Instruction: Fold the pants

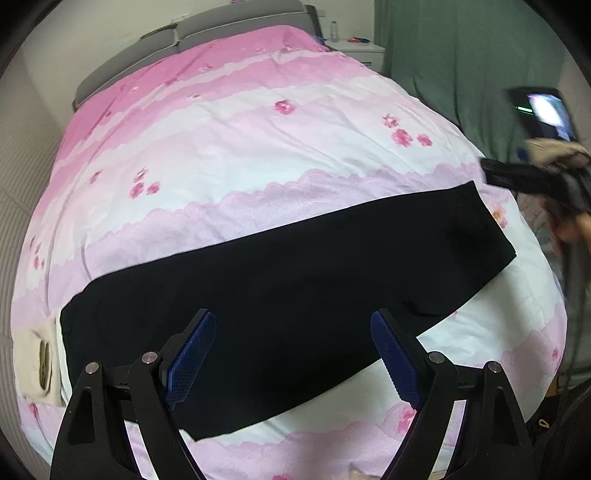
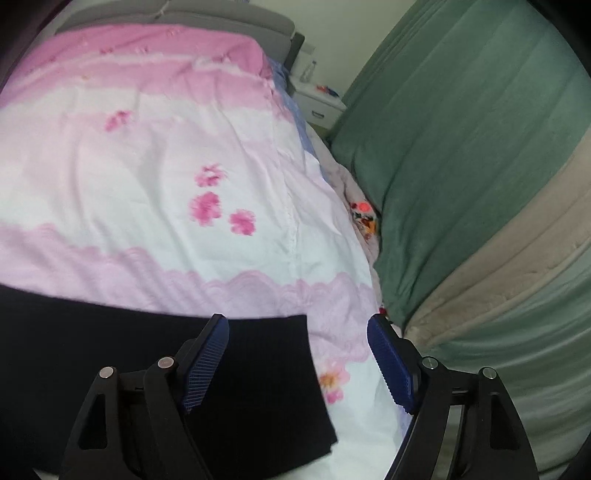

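Lying flat across the pink-and-white floral quilt, the black fabric pants run past the right wrist view's left edge. Left gripper and right gripper both hover spread wide, holding nothing.

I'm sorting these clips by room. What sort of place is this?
Most likely a bedroom at home. Black pants lie spread on a bed with a pink flowered quilt and a grey headboard; a white nightstand stands beside it, near a green curtain.
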### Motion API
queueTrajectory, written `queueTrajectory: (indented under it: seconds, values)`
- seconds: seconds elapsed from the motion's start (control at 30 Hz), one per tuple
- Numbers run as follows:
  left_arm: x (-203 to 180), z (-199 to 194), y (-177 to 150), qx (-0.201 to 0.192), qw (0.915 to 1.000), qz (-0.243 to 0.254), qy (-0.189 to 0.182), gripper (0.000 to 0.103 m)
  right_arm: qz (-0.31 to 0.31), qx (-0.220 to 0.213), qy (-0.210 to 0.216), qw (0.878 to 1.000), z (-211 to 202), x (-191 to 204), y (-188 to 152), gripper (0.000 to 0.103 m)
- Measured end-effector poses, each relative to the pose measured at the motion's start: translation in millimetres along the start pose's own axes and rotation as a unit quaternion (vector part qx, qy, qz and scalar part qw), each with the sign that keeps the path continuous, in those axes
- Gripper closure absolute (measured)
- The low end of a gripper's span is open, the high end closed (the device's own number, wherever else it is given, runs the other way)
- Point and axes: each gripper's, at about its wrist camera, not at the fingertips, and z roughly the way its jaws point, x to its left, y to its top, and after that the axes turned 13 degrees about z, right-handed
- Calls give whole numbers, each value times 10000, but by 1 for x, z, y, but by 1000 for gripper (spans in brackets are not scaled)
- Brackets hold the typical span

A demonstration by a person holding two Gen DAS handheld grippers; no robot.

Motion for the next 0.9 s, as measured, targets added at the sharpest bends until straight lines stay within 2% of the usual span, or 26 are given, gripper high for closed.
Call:
queueTrajectory:
  seconds: [0.1,0.23,0.3,0.43,0.57,0.7,0.8,0.9]
  values:
    - [14,-6,-22,90,9997,-215,48,17,274,123,794,9964,-38,-8,-18,26]
    - [35,-14,-67,291,9975,-616,164,17,431,207,1761,9832,-93,-7,-49,26]
    - [44,-19,-91,409,9954,-832,242,17,294,258,2218,9743,-120,6,-68,26]
    - [65,-32,-146,612,9878,-1367,426,17,-101,218,2620,9648,-159,38,-96,26]
    - [88,-50,-198,814,9751,-1936,714,17,-522,223,3139,9478,-193,75,-122,26]
    - [116,-67,-252,990,9584,-2554,804,17,-805,503,3643,9264,-220,113,-150,26]
    - [139,-74,-284,1075,9484,-2834,928,17,-983,599,3867,9150,-234,135,-169,26]
    - [165,-86,-309,966,9404,-3087,1050,17,-1070,828,3947,9088,-244,159,-189,26]
